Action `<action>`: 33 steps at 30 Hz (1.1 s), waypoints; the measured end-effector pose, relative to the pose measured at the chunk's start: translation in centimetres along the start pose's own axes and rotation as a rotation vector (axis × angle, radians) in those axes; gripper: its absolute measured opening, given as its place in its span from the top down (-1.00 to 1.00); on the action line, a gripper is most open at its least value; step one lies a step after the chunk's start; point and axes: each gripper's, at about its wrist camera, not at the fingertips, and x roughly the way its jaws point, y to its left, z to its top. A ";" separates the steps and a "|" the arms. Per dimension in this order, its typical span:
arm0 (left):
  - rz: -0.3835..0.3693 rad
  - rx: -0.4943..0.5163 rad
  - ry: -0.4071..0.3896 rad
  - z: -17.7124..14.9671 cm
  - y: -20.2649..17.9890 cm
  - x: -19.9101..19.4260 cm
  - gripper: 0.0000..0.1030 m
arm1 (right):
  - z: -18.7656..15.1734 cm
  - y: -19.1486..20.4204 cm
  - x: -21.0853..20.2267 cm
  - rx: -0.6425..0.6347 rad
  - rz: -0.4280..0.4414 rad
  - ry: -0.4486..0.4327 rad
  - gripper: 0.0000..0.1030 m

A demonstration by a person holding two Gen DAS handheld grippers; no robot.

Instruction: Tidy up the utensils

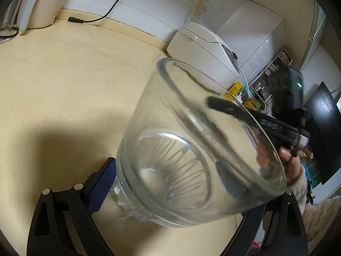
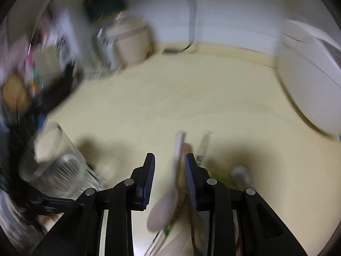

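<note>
Item: glass jar, clear, ribbed base, empty. Location: clamped at its base by the left tongs, tilted with mouth toward the right tongs, above the cream desk.

Item: utensils — a pale spoon, a wooden one and a clear handle, loosely piled on the desk beneath the right tongs. These stand part-open with nothing between the pads; whether a pad brushes a handle is hard to say.

Item: white rice cooker, against the tiled wall, well behind the jar.

Item: black power cord, trailing along the desk's back edge.

Risks: smooth glass held tilted could slip or twist in the pads; overlapping handles may lift together or scatter if pinched off-centre.

Obscured: right wrist view heavily blurred; utensil count and kinds uncertain. Left tongs' right finger seen only through glass. Clutter at left unreadable.
</note>
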 end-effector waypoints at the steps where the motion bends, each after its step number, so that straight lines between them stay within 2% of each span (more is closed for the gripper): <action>1: 0.000 0.000 0.000 0.0 0.0 0.0 -0.83 | -0.5 -0.1 -0.7 0.020 -0.013 -0.022 0.42; 6: 0.000 0.000 0.000 0.0 -0.1 0.1 -0.83 | -4.3 0.3 -1.7 0.068 -0.073 -0.039 0.41; 10: 0.000 0.000 0.000 0.0 0.1 0.0 -0.83 | -6.0 2.5 -1.4 -0.025 -0.109 -0.035 0.41; 14: -0.001 0.000 0.000 0.0 0.0 0.0 -0.83 | -6.0 3.7 -0.5 -0.064 -0.150 -0.020 0.38; 19: -0.001 -0.001 0.000 0.0 0.1 0.0 -0.83 | -6.1 3.8 0.9 -0.043 -0.140 0.011 0.34; 24: -0.001 -0.001 0.000 0.1 0.1 0.0 -0.83 | -5.9 3.8 -0.2 -0.020 -0.126 -0.027 0.32; 27: -0.001 -0.001 0.000 0.1 0.1 0.0 -0.83 | -6.0 4.3 -0.4 -0.050 -0.132 -0.040 0.28; 31: -0.001 -0.001 0.000 0.0 0.0 0.1 -0.83 | -6.3 4.7 0.2 -0.095 -0.170 -0.022 0.27; 33: -0.001 -0.001 0.000 0.0 0.1 0.1 -0.83 | -6.2 4.3 0.5 -0.088 -0.159 0.001 0.26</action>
